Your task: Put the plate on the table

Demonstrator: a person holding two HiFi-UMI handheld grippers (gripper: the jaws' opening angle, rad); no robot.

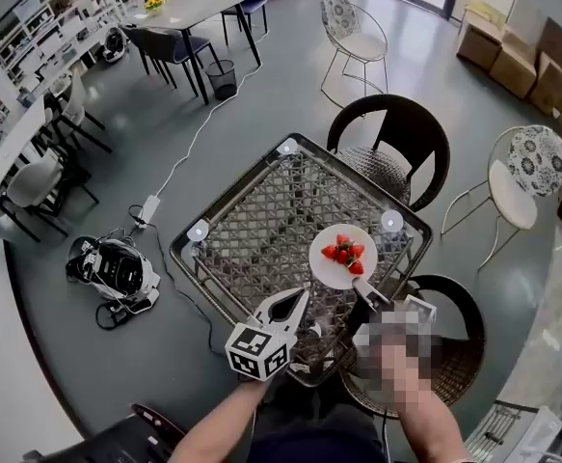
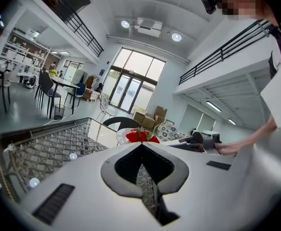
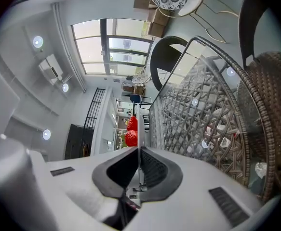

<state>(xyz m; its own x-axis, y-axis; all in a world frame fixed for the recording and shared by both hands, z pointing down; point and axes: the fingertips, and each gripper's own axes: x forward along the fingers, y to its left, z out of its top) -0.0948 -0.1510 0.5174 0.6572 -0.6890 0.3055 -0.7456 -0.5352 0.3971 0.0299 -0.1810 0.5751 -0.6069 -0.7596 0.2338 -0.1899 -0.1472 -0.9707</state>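
Note:
A white plate (image 1: 329, 269) carrying several strawberries (image 1: 345, 253) is over the near right part of the glass-topped wicker table (image 1: 261, 230). My right gripper (image 1: 363, 288) is shut on the plate's near rim; in the right gripper view the plate (image 3: 139, 134) runs edge-on between the jaws, with the strawberries (image 3: 130, 131) beyond. I cannot tell whether the plate rests on the glass. My left gripper (image 1: 305, 295) is shut with nothing in it, hovering at the table's front edge left of the plate. In the left gripper view the strawberries (image 2: 141, 135) lie just past its tips (image 2: 141, 144).
A dark wicker chair (image 1: 396, 133) stands behind the table and another (image 1: 454, 345) at its near right corner. Two white metal chairs (image 1: 353, 32) (image 1: 526, 162) stand further off. A device with cables (image 1: 117, 268) lies on the floor to the left.

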